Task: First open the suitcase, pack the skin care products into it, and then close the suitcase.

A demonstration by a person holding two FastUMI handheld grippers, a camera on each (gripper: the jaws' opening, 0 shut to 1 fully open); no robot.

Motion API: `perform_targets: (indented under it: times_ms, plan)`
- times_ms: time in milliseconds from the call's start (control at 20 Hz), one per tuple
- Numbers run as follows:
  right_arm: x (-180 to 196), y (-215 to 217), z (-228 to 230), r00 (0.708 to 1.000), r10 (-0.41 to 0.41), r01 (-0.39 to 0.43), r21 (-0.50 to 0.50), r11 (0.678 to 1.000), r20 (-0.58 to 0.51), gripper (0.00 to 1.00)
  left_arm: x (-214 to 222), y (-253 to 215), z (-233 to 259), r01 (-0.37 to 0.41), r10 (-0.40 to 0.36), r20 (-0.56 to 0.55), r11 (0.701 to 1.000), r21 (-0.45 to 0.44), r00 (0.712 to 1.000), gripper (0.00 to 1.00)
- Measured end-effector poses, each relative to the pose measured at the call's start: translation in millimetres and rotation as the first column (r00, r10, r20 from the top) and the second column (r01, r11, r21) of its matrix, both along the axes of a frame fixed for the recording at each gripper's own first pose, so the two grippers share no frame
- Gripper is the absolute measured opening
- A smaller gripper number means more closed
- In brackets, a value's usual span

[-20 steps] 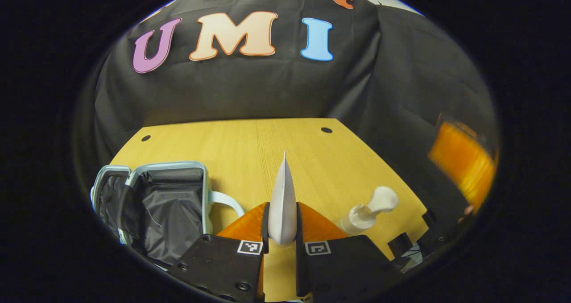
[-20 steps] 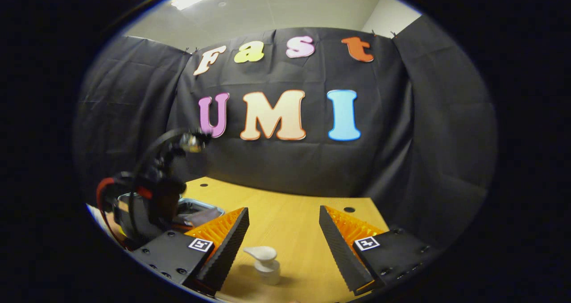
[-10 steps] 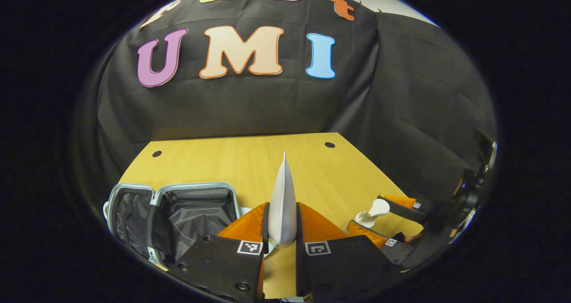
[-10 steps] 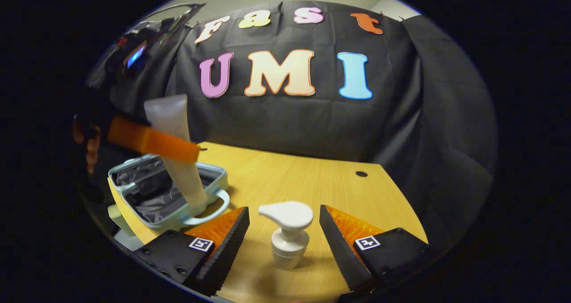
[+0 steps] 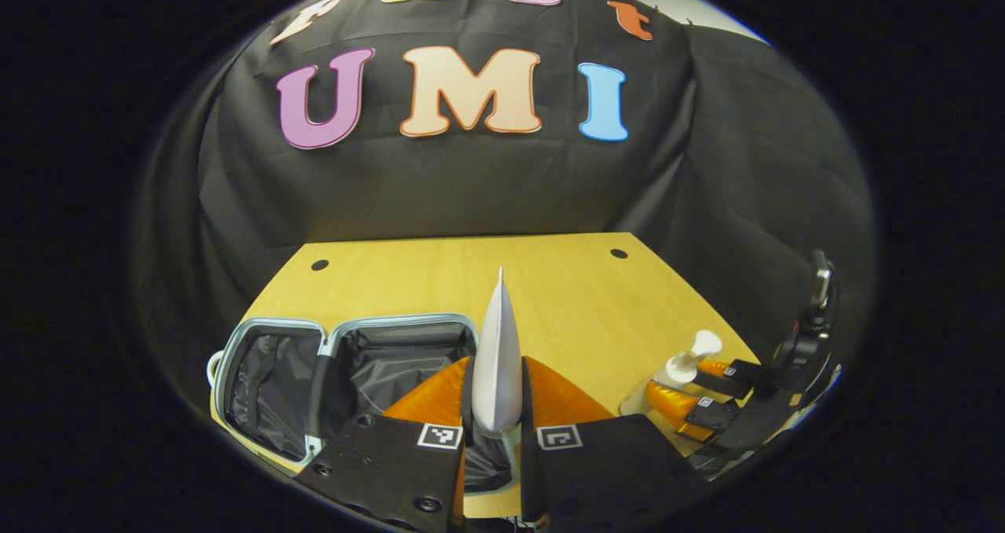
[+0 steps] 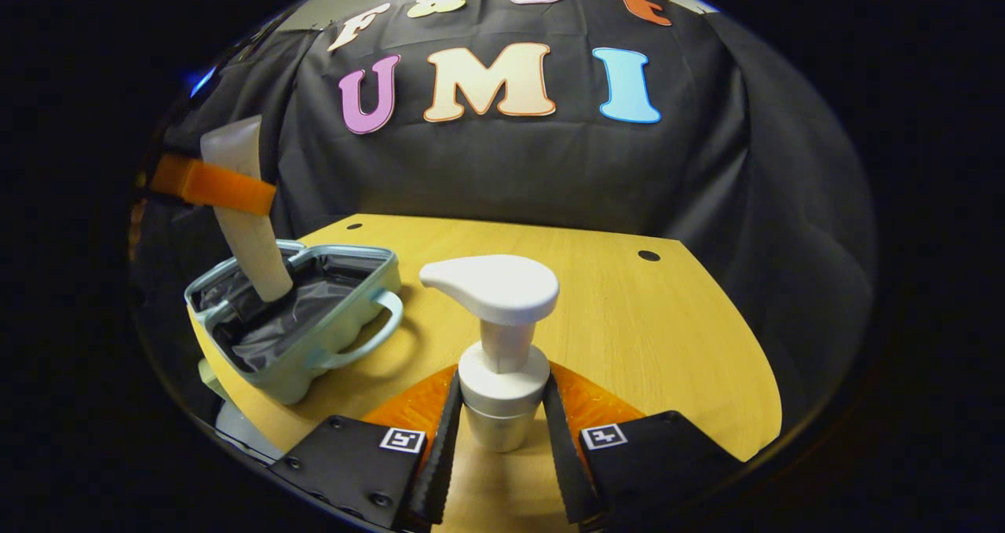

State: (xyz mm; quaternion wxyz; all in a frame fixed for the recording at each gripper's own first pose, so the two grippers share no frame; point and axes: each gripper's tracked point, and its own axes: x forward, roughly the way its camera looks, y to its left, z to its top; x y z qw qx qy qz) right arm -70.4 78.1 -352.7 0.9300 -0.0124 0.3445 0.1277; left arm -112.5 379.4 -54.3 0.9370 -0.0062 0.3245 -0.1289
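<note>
Left gripper view: the left gripper (image 5: 496, 419) is clamped on a white tube (image 5: 497, 360), both fingers pressing its flat sides, the crimped end pointing forward and away from the camera. Below and to the left of the fingers lies the open suitcase (image 5: 267, 337), its dark lining exposed, on the wooden table (image 5: 471, 282). Far right of this tool, the right gripper (image 5: 699, 396) sits around a pump bottle (image 5: 687, 356) near the table edge.

Right gripper view: the right gripper (image 6: 498, 431) grips the pump bottle (image 6: 498, 344) at its collar, a finger pressing each side; the bottle stands upright between them, the pump head turned left. To the upper left, the left gripper (image 6: 212, 188) holds the tube (image 6: 247, 227) with its lower end inside the suitcase (image 6: 330, 329); whether that end touches the lining cannot be told.
</note>
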Motion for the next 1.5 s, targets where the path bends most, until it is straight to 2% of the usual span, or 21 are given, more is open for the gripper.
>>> perform_targets:
  times_ms: [250,500,600,650,700,800,900,950,1100,1150,1300,1500]
  plan:
    - [8.9,62.7,51.8,0.997,0.078,-0.079,0.12,0.99,0.016,0.58,3.0,60.1,-38.0,-0.081,0.087,-0.088,0.995,0.062,0.992,0.2]
    - [13.2,112.5,80.1,0.994,0.106,-0.111,0.193,0.975,0.033,0.57,-1.3,99.2,-89.9,-0.096,0.119,-0.232,0.989,0.109,0.965,0.21]
    - [13.5,126.5,84.5,0.992,0.125,-0.129,0.204,0.97,0.031,0.57,-0.9,105.7,-108.0,-0.092,0.12,-0.275,0.989,0.113,0.954,0.2]
    - [12.1,132.2,86.4,0.991,0.133,-0.135,0.206,0.969,0.023,0.57,-1.7,107.0,-115.2,-0.086,0.118,-0.3,0.989,0.118,0.947,0.24]
    - [10.9,137.2,87.0,0.99,0.14,-0.139,0.214,0.967,0.011,0.57,-2.6,110.7,-123.6,-0.085,0.119,-0.315,0.989,0.121,0.941,0.2]
    - [10.3,150.4,91.2,0.988,0.153,-0.147,0.241,0.959,-0.005,0.57,-1.9,111.7,-137.5,-0.078,0.111,-0.347,0.991,0.108,0.931,0.21]
    - [11.4,163.5,91.1,0.986,0.167,-0.157,0.252,0.955,-0.019,0.57,11.4,112.0,-136.1,-0.072,0.097,-0.311,0.993,0.09,0.945,0.23]
    - [11.4,169.4,88.8,0.984,0.174,-0.159,0.254,0.954,-0.035,0.57,13.7,111.2,-140.1,-0.067,0.09,-0.325,0.994,0.082,0.941,0.24]
    - [16.0,185.1,83.6,0.982,0.181,-0.16,0.255,0.953,-0.06,0.57,18.8,106.1,-150.5,-0.051,0.058,-0.329,0.998,0.03,0.943,0.33]
    - [15.4,189.9,79.4,0.981,0.18,-0.156,0.256,0.954,-0.07,0.57,18.1,102.4,-150.4,-0.045,0.044,-0.331,0.999,0.006,0.943,0.42]
    - [16.3,208.2,65.9,0.977,0.179,-0.143,0.26,0.955,-0.12,0.57,25.7,104.5,-140.8,-0.022,0.017,-0.274,1.0,-0.017,0.962,0.92]
    - [6.5,234.4,27.9,0.954,0.193,-0.134,0.249,0.959,-0.23,0.57,36.4,125.6,-113.4,-0.024,0.014,-0.189,0.998,-0.052,0.982,0.89]
